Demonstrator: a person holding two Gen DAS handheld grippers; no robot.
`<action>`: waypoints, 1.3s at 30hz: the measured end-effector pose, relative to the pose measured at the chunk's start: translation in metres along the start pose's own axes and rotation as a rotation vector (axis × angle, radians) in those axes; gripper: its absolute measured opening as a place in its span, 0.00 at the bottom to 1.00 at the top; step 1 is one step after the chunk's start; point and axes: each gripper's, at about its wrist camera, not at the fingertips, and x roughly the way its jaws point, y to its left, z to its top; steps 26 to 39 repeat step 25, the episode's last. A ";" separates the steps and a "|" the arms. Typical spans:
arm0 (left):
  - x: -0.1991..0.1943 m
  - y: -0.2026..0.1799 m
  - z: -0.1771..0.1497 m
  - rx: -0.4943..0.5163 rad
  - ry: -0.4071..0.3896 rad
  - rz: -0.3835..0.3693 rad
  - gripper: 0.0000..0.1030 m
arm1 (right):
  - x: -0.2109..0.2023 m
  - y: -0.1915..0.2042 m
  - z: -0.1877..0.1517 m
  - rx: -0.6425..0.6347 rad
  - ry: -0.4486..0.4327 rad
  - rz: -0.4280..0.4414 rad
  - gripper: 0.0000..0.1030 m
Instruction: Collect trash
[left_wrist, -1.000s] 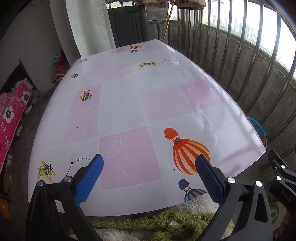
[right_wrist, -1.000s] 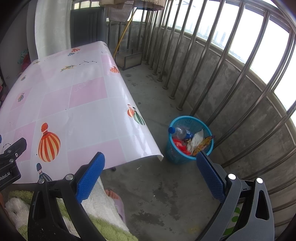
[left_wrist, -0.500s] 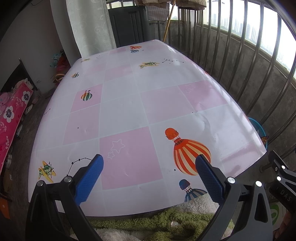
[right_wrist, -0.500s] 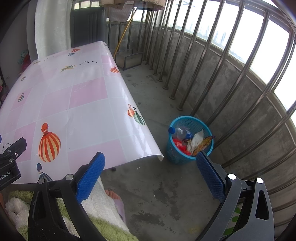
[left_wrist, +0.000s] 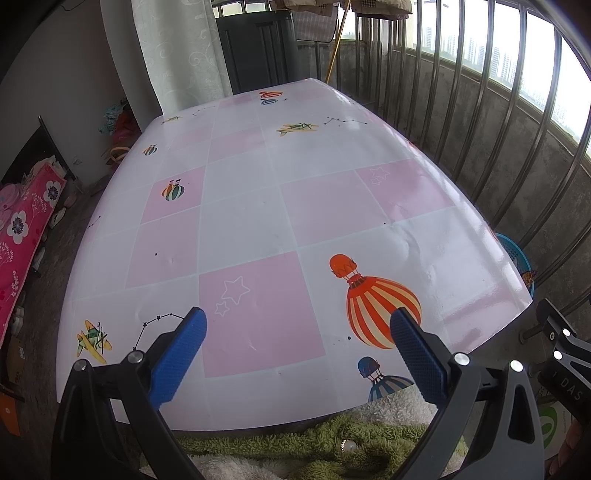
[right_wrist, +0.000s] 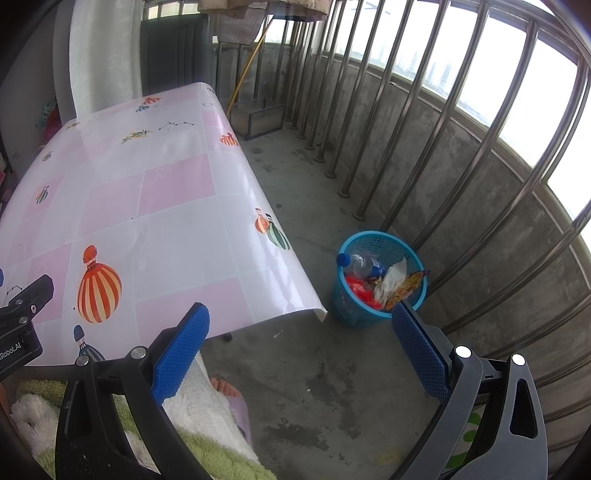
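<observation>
A blue mesh trash basket (right_wrist: 380, 245) stands on the concrete floor by the table's near right corner; only its rim (left_wrist: 517, 254) shows in the left wrist view. Inside lie a plastic bottle (right_wrist: 360, 263), red plastic (right_wrist: 360, 290), crumpled white paper (right_wrist: 391, 280) and a snack wrapper (right_wrist: 410, 284). My right gripper (right_wrist: 301, 326) hangs open over the floor, nothing between its blue pads. My left gripper (left_wrist: 297, 332) is open above the near edge of the table (left_wrist: 258, 206), holding nothing. No loose trash shows on the pink and white tablecloth.
Metal railing bars (right_wrist: 436, 122) and a low concrete wall close the right side. A person's fluffy green and white garment (left_wrist: 332, 439) and a foot (right_wrist: 225, 387) sit just below the grippers. A metal frame box (right_wrist: 258, 114) and a curtain (left_wrist: 177, 48) stand at the far end.
</observation>
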 end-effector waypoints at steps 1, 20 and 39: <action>0.000 0.000 0.000 0.000 0.000 0.000 0.95 | 0.000 -0.001 0.000 0.001 0.000 0.000 0.92; -0.002 -0.002 -0.002 -0.003 0.002 -0.001 0.95 | 0.000 0.000 -0.001 0.002 0.000 0.001 0.92; -0.001 -0.004 -0.002 -0.007 0.009 -0.004 0.95 | 0.000 0.000 -0.001 0.002 0.000 0.001 0.92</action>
